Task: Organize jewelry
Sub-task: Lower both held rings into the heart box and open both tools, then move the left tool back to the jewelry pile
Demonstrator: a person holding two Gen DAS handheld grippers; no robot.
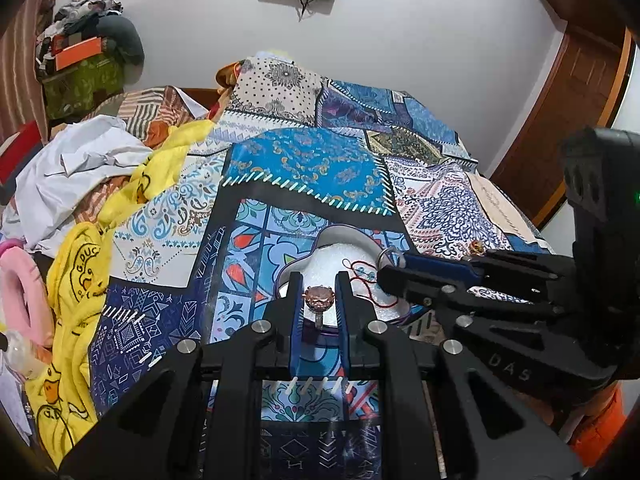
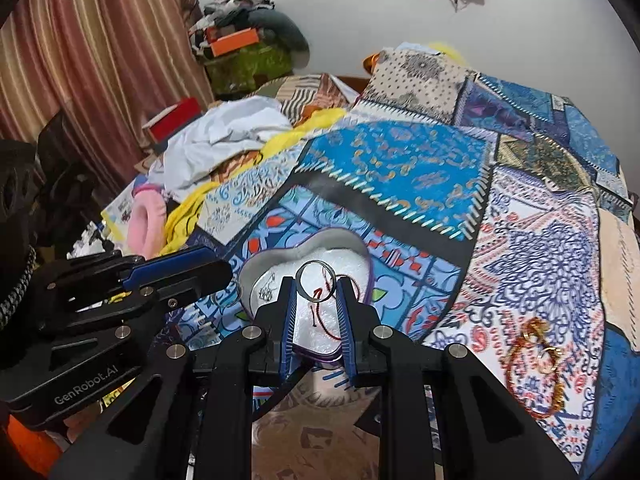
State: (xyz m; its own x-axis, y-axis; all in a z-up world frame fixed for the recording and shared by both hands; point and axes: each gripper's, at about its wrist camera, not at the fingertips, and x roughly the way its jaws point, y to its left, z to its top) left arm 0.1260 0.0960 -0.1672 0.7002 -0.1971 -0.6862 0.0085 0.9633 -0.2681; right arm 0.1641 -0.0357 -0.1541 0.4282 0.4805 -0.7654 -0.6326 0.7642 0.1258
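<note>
A heart-shaped box (image 1: 340, 234) with a white lining lies open on the patchwork bedspread, just ahead of both grippers. My left gripper (image 1: 319, 285) is shut on a ring with a large pink stone (image 1: 318, 298), held over the box's near edge. My right gripper (image 2: 318, 285) is shut on a plain silver ring (image 2: 317, 281) above the box (image 2: 316, 236). Inside the box lie a red thread (image 2: 325, 320) and small silver pieces (image 2: 266, 290). Each gripper shows in the other's view: the right gripper (image 1: 390, 264) from the right, the left gripper (image 2: 222, 265) from the left.
A gold bracelet with gold rings (image 2: 536, 360) lies on the bedspread right of the box. Yellow cloth (image 1: 80, 264), white cloth (image 1: 80, 160) and a pink item (image 1: 24, 288) are heaped at the left. A curtain (image 2: 80, 60) hangs far left and a wooden door (image 1: 580, 80) stands right.
</note>
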